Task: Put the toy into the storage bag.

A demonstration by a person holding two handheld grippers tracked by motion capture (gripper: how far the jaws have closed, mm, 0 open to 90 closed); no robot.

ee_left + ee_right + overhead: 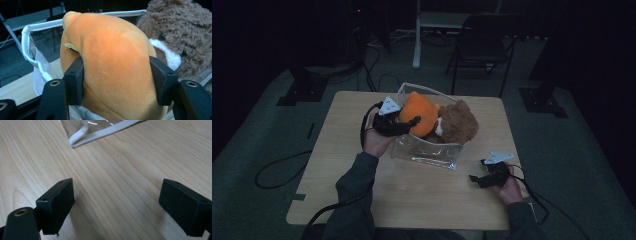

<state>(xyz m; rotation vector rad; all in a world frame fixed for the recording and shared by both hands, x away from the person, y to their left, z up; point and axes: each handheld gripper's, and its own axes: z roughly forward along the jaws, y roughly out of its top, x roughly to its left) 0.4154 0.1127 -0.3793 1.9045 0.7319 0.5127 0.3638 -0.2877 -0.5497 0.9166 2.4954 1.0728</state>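
An orange plush toy (422, 112) sits in a clear bag with white trim (427, 152) on the wooden table (412, 195), beside a brown plush bear (459, 122). My left gripper (409, 122) reaches in from the bag's left side. In the left gripper view its two pads press on either side of the orange plush toy (112, 62), with the brown bear (175, 32) behind to the right and the bag's rim (37, 27) at the left. My right gripper (477, 179) rests low near the table's front right, open and holding nothing. In the right gripper view a white-trimmed corner of the bag (100, 132) lies ahead.
A dark folding chair (484, 40) and a white stand leg (417, 45) are beyond the far edge of the table. Cables (277, 170) trail over the floor at the left. Bare wood lies in front of the bag.
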